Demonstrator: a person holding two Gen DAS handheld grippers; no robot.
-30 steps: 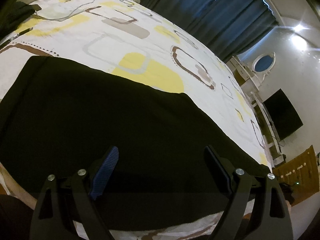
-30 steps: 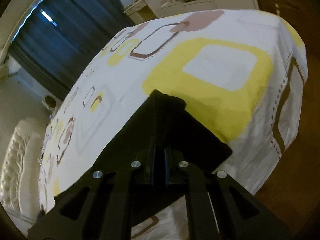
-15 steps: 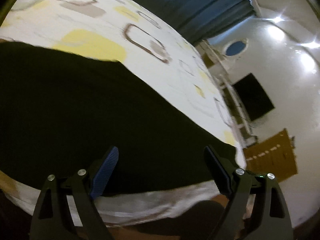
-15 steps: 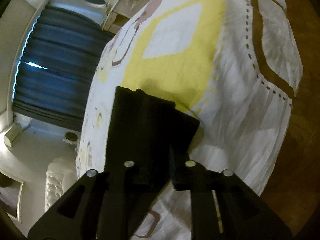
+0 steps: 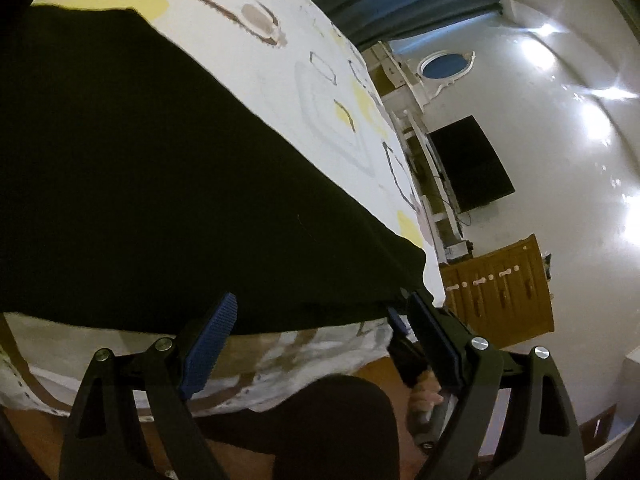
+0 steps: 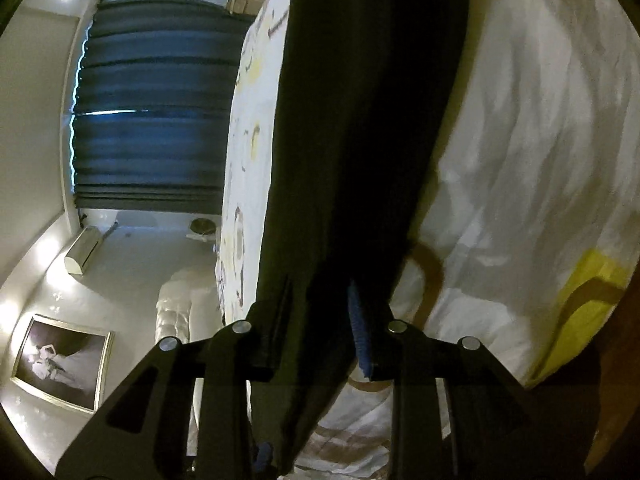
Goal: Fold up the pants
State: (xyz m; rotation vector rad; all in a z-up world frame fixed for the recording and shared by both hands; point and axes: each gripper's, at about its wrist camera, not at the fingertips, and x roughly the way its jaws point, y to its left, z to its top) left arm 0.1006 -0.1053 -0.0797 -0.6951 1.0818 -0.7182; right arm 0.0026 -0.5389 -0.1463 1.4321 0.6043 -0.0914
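Note:
Black pants (image 5: 160, 160) lie flat along the near side of a bed with a white sheet (image 5: 320, 80) printed with yellow and brown shapes. My left gripper (image 5: 320, 304) hovers open and wide over their near edge close to the right end, nothing between its fingers. In the right wrist view the pants (image 6: 360, 120) run away from me as a long dark strip over the bed's edge. My right gripper (image 6: 320, 284) is at their end with its jaws opening. The cloth lies in the gap between the parted pads, and I see no pressing.
The sheet (image 6: 520, 160) drapes over the bed's edge to a wooden floor. A person's dark-clad leg (image 5: 320, 420) stands below the left gripper. Beyond the bed are a blue curtain (image 6: 152, 100), a wall TV (image 5: 468, 164), a wooden cabinet (image 5: 500, 288) and white shelves (image 5: 412, 120).
The left gripper has swung right along the pants' near edge to their end, still open. The right gripper has dropped and rolled, and its jaws, shut on the pants' end before, have parted.

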